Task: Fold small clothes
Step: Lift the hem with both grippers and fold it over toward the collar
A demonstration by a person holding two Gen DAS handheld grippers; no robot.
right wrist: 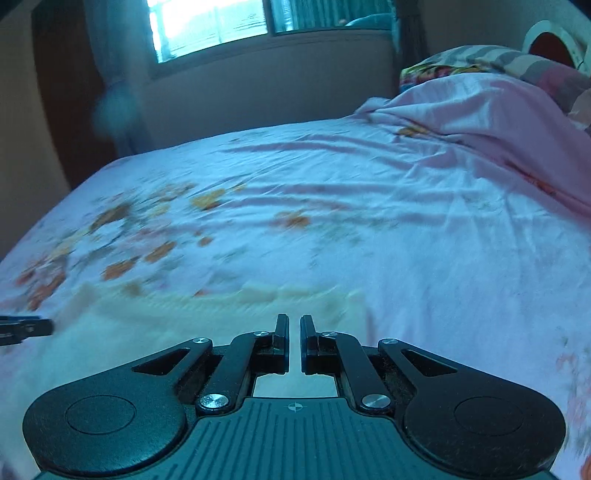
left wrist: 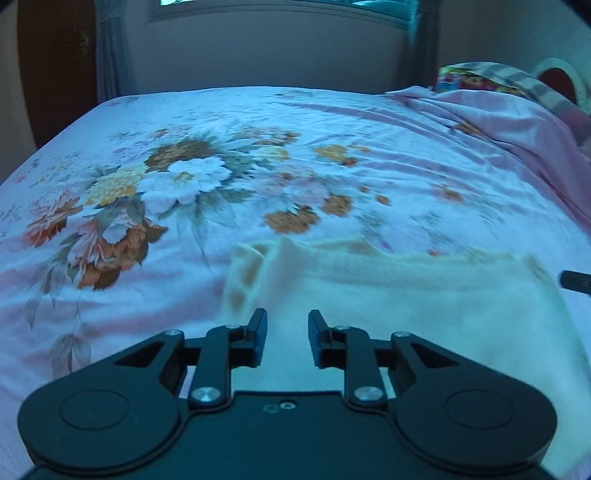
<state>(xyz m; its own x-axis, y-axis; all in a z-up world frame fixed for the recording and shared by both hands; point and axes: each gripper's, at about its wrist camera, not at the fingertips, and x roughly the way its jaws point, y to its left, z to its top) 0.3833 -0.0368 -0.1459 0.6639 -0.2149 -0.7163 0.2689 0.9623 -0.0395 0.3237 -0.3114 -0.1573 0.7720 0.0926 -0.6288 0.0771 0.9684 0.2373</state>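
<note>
A small cream garment (left wrist: 406,295) lies flat on the floral bedsheet (left wrist: 184,177), close in front of both grippers. My left gripper (left wrist: 287,339) is open and empty, just above the garment's near left part, by its rumpled left edge. In the right wrist view the garment (right wrist: 177,317) is blurred and reaches under my right gripper (right wrist: 294,341). Its jaws stand nearly closed with a thin gap and nothing visible between them. The right gripper's tip shows at the right edge of the left wrist view (left wrist: 576,281), and the left gripper's tip shows at the left edge of the right wrist view (right wrist: 26,328).
A pink blanket (right wrist: 480,122) is bunched at the bed's far right with patterned pillows (right wrist: 461,62) behind it. A wall with a window (right wrist: 210,26) stands beyond the bed. A dark wooden door (left wrist: 55,66) is at the far left.
</note>
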